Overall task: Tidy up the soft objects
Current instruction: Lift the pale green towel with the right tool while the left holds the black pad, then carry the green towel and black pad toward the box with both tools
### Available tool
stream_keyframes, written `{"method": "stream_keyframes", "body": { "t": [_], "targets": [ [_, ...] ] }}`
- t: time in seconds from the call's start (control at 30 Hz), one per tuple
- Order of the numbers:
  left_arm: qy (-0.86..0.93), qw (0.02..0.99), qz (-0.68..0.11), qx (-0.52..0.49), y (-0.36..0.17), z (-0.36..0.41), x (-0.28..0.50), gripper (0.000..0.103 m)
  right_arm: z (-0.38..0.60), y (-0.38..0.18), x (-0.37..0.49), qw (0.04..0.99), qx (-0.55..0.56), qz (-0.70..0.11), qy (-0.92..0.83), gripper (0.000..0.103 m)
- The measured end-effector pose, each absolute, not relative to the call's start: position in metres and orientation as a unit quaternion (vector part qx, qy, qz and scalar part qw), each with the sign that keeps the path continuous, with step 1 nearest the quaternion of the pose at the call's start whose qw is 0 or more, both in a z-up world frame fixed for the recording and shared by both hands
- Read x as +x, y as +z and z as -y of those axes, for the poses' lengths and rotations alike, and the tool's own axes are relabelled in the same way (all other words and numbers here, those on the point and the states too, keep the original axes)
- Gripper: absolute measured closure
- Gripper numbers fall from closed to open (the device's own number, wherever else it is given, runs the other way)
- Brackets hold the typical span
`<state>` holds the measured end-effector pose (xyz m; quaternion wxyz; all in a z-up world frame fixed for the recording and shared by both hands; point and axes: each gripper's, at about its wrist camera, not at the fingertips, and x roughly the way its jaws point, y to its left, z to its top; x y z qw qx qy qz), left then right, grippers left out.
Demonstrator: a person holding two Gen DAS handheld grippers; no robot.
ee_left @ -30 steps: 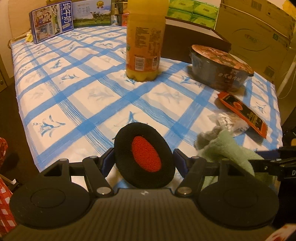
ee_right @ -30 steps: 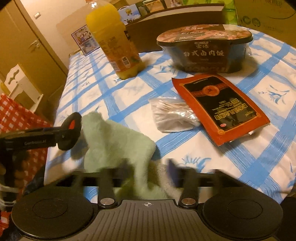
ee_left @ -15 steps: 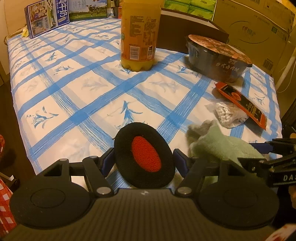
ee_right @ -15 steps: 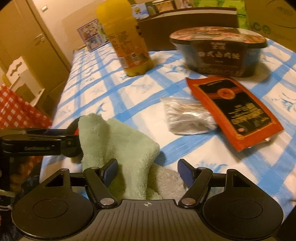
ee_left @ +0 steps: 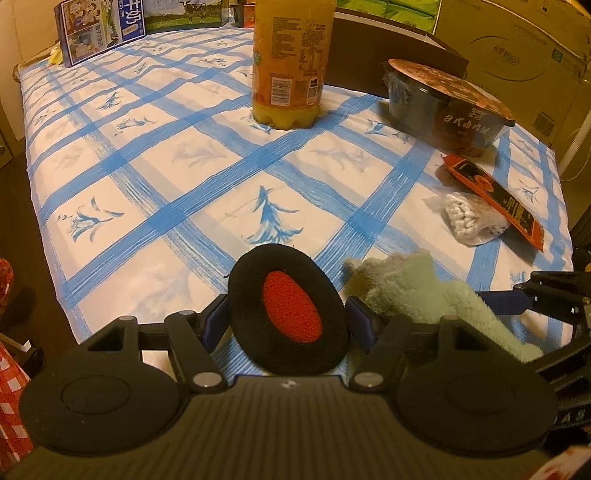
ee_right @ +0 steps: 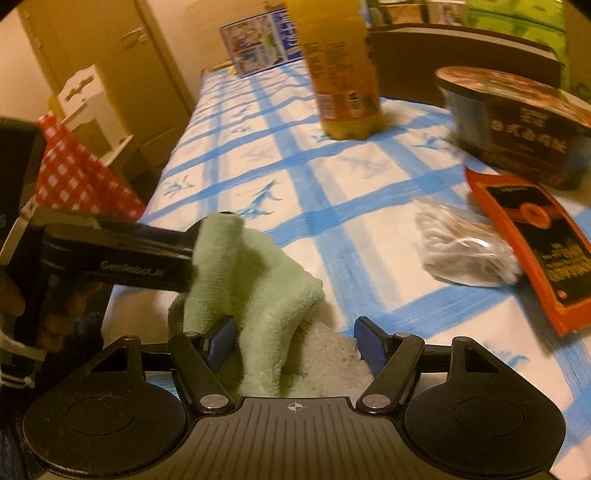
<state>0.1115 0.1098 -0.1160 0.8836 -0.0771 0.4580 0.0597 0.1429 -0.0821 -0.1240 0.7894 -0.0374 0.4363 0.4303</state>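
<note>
A black oval pad with a red centre (ee_left: 255, 295) stands on edge between the blue pads of my left gripper (ee_left: 288, 321), which is shut on it just above the near edge of the blue-checked tablecloth (ee_left: 207, 155). A pale green towel (ee_right: 258, 280) lies bunched at that edge, right of the pad. My right gripper (ee_right: 295, 343) straddles the towel with its jaws wide; the left pad touches the cloth, the right pad stands beside its whitish underside. The towel's far fold rests against the tip of my left gripper (ee_right: 184, 254). The towel (ee_left: 424, 288) also shows in the left wrist view.
An orange juice bottle (ee_left: 291, 66) stands mid-table, a sealed instant-meal bowl (ee_left: 450, 107) to its right. A red-and-black packet (ee_left: 495, 195) and a bag of cotton swabs (ee_left: 469, 221) lie near the towel. Cartons and boxes (ee_left: 96, 33) line the back. A red checked bag (ee_right: 74, 166) sits off the left edge.
My right gripper has rolled and slid left, bringing the towel up against the left gripper's tip. The left gripper keeps its hold on the black pad.
</note>
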Motion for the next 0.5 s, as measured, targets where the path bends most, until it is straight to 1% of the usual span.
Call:
{"method": "stream_keyframes", "body": {
  "t": [0.13,0.17,0.2,0.27,0.33,0.37,0.5],
  "targets": [
    [0.061,0.883,-0.459,-0.076,-0.117,-0.111,0.11,0.037,0.072,-0.126,0.138,0.782,-0.059,-0.427,0.45,0.032],
    [0.061,0.883,-0.458,-0.076,-0.117,-0.111,0.11,0.037,0.069,-0.126,0.136,0.779,-0.068,-0.423,0.457,0.035],
    [0.062,0.883,-0.458,-0.075,-0.117,-0.112,0.109,0.037,0.068,-0.126,0.135,0.777,-0.075,-0.419,0.464,0.04],
    [0.063,0.884,-0.458,-0.074,-0.118,-0.113,0.107,0.037,0.064,-0.126,0.131,0.766,-0.092,-0.41,0.486,0.065],
    [0.063,0.884,-0.458,-0.074,-0.118,-0.113,0.106,0.037,0.059,-0.126,0.126,0.755,-0.099,-0.407,0.505,0.075],
    [0.063,0.884,-0.458,-0.074,-0.118,-0.113,0.106,0.037,0.058,-0.127,0.123,0.753,-0.106,-0.403,0.51,0.08],
    [0.063,0.884,-0.458,-0.074,-0.117,-0.114,0.106,0.037,0.059,-0.126,0.121,0.754,-0.101,-0.402,0.509,0.085]
  ]
}}
